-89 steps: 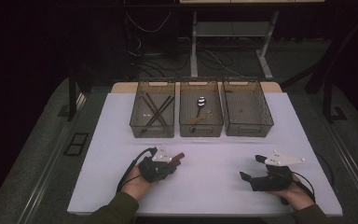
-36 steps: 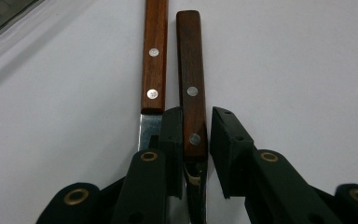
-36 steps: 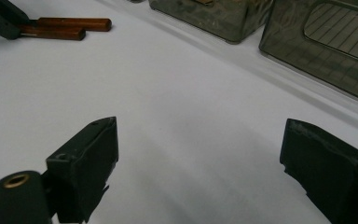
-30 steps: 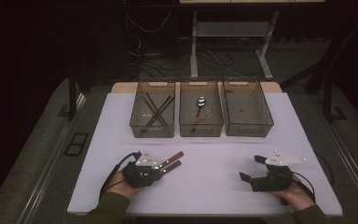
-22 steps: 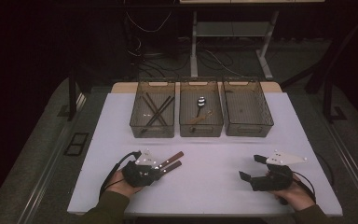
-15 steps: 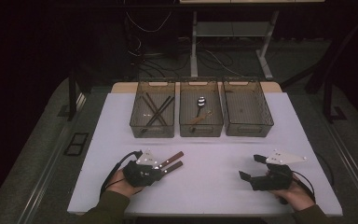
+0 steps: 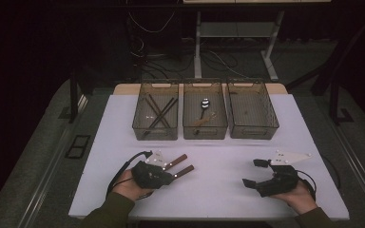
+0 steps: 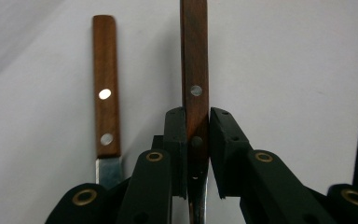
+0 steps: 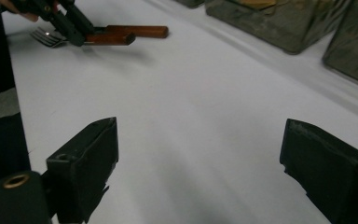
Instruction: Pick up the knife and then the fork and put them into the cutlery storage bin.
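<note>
Since three seconds ago the left hand has slid a little toward the table's near left, and two wooden handles now stick out past its gripper; the right hand has barely shifted.

High view: the left gripper lies low on the white table, its body covering all but the brown ends of the near handle and the far handle. The right gripper rests well apart to the right, jaws spread with nothing between them. Behind stand three smoky bins: the left bin holds dark crossed sticks, the middle bin a spoon and a pale wooden piece that is hard to make out, and the right bin looks bare.

Left gripper view: the jaws are clamped on one riveted handle, whose top is cut off; the other handle lies just beside it, its blade partly hidden.

Right gripper view: fork tines show by the far gripper; which handle they belong to I cannot tell
</note>
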Motion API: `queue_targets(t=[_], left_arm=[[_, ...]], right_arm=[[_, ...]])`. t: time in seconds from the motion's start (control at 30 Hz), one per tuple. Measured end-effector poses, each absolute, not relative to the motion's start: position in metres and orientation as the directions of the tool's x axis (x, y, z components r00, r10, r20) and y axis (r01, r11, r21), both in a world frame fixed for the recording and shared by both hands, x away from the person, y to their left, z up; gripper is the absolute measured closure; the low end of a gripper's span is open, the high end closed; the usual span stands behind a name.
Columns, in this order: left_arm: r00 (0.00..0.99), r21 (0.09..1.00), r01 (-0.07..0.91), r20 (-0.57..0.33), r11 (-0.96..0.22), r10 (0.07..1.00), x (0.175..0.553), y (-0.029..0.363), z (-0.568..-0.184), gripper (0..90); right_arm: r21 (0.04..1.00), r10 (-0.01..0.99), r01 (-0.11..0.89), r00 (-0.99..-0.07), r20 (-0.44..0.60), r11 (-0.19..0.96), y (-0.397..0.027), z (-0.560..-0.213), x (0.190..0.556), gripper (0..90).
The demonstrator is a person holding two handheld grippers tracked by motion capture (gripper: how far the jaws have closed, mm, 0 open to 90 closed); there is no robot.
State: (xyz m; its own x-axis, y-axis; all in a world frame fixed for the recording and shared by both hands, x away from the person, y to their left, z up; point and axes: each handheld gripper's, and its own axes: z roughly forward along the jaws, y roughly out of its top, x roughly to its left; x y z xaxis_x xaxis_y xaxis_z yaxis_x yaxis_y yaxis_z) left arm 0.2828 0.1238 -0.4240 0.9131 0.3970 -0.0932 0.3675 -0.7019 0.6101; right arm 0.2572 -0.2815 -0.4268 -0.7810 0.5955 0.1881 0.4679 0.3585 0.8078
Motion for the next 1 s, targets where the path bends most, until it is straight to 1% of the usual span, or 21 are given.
queue_targets(t=[0.17, 0.23, 0.33, 0.43, 0.5, 0.73, 0.9, 0.93, 0.97, 1.0], left_arm=[[0.921, 0.612, 0.355, -0.098, -0.707, 0.377, 0.284, 0.113, -0.42, 76.7], [0.927, 0.617, 0.339, -0.09, -0.71, 0.365, 0.283, 0.109, -0.421, 76.6], [0.932, 0.594, 0.324, -0.069, -0.736, 0.355, 0.283, 0.105, -0.424, 76.6], [0.934, 0.597, 0.325, -0.08, -0.734, 0.349, 0.281, 0.102, -0.422, 76.7], [0.943, 0.592, 0.301, -0.066, -0.748, 0.326, 0.282, 0.099, -0.418, 76.7], [0.966, 0.613, 0.227, -0.042, -0.757, 0.255, 0.282, 0.081, -0.401, 76.7], [0.975, 0.633, 0.186, -0.027, -0.752, 0.219, 0.28, 0.068, -0.389, 76.7], [0.977, 0.632, 0.18, -0.028, -0.754, 0.21, 0.28, 0.065, -0.387, 76.6], [0.979, 0.631, 0.171, -0.026, -0.757, 0.2, 0.281, 0.061, -0.385, 76.6], [0.981, 0.628, 0.163, -0.024, -0.761, 0.191, 0.281, 0.058, -0.384, 76.6]], right_arm=[[0.793, 0.57, 0.46, -0.802, 0.177, 0.401, -0.274, -0.427, 0.262, 11.6], [0.794, 0.562, 0.456, -0.808, 0.179, 0.403, -0.271, -0.427, 0.263, 11.6], [0.791, 0.558, 0.454, -0.811, 0.177, 0.409, -0.27, -0.427, 0.263, 11.6], [0.793, 0.558, 0.459, -0.808, 0.186, 0.4, -0.271, -0.426, 0.263, 11.7], [0.794, 0.551, 0.454, -0.814, 0.185, 0.404, -0.271, -0.424, 0.263, 11.8], [0.788, 0.45, 0.377, -0.881, 0.145, 0.486, -0.249, -0.413, 0.268, 11.9], [0.796, 0.379, 0.33, -0.915, 0.138, 0.507, -0.232, -0.402, 0.274, 11.9], [0.798, 0.363, 0.318, -0.922, 0.136, 0.511, -0.228, -0.399, 0.275, 12.5], [0.8, 0.347, 0.304, -0.929, 0.128, 0.517, -0.225, -0.396, 0.276, 15.2], [0.801, 0.333, 0.293, -0.935, 0.125, 0.522, -0.222, -0.394, 0.277, 15.2]])
